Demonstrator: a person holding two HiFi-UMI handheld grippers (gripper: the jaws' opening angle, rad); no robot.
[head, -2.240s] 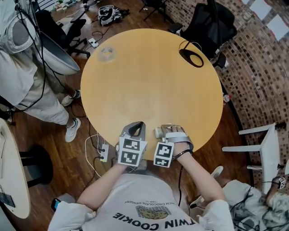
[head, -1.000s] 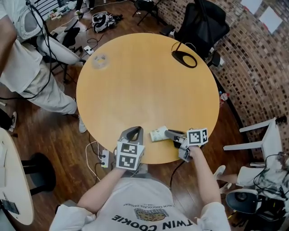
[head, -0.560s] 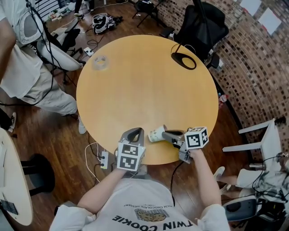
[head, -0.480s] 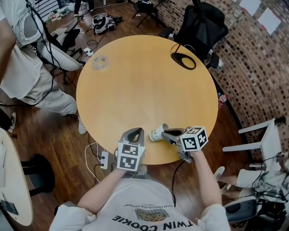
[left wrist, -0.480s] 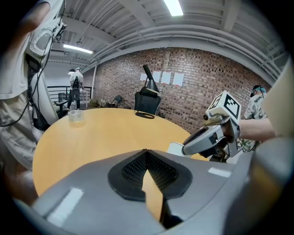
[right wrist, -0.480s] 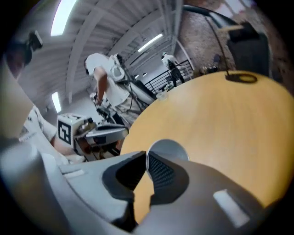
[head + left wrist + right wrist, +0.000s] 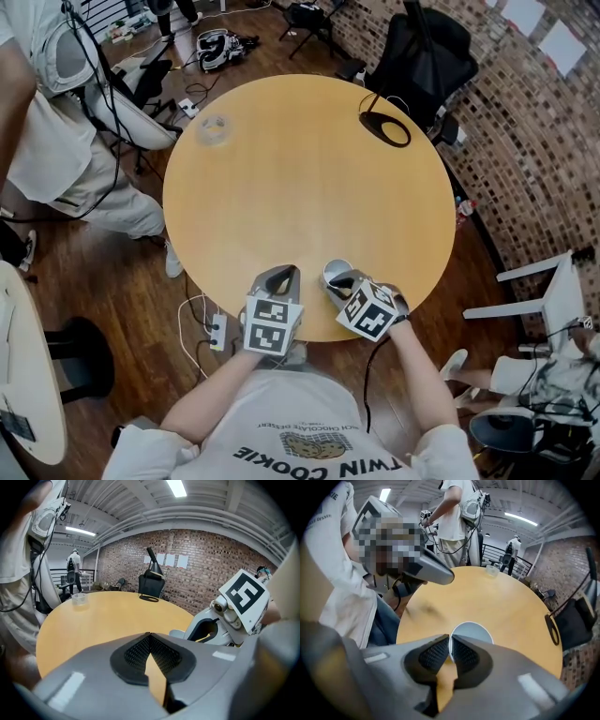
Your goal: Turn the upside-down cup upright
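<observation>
A white paper cup (image 7: 336, 273) stands mouth up at the near edge of the round wooden table (image 7: 309, 178). My right gripper (image 7: 343, 284) is shut on its rim, one pad inside and one outside. In the right gripper view the open mouth of the cup (image 7: 471, 633) shows just beyond the pinching jaws of my right gripper (image 7: 450, 652). My left gripper (image 7: 282, 277) rests beside it at the table edge, shut with nothing between its pads. In the left gripper view, my left gripper (image 7: 150, 638) shows its jaws closed, with the right gripper's marker cube (image 7: 244, 600) to its right.
A small clear container (image 7: 214, 128) sits at the table's far left. A black ring-shaped object (image 7: 386, 128) lies at the far right edge, in front of a black chair (image 7: 427, 56). A person (image 7: 47, 141) stands left of the table. A white chair (image 7: 553, 291) is at the right.
My right gripper has rolled and shifted left toward the left gripper. The cup went from lying on its side to mouth up. The left gripper stayed put.
</observation>
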